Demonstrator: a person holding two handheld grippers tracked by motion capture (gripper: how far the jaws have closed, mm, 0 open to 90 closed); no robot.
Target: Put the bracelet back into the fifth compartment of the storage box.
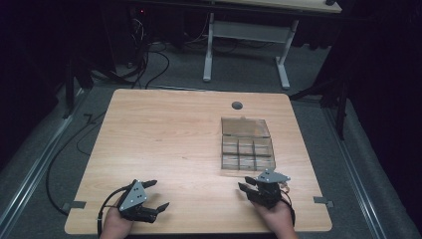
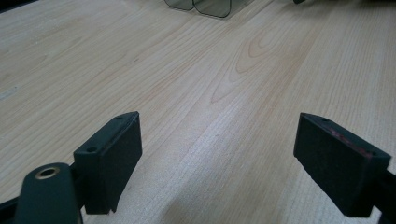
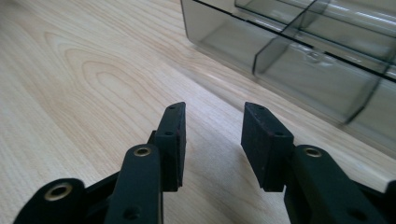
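On wooden table [image 1: 164,129], toward 3 o'clock of centre: clear compartment box [image 1: 247,148], lid tipped open at far side, cells appearing empty. At 7 o'clock near front edge: left gripper [image 1: 155,195], hand-held, jaws spread wide over bare wood, holding nothing. At 5 o'clock, just short of box's near wall: right gripper [image 1: 249,184], jaws parted by a narrow gap, nothing between.

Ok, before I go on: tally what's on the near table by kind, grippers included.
Clear compartment boxes: 1, lid open
Handheld grippers: 2, the left gripper and the right gripper, both with jaws apart and nothing between them
Total: 3
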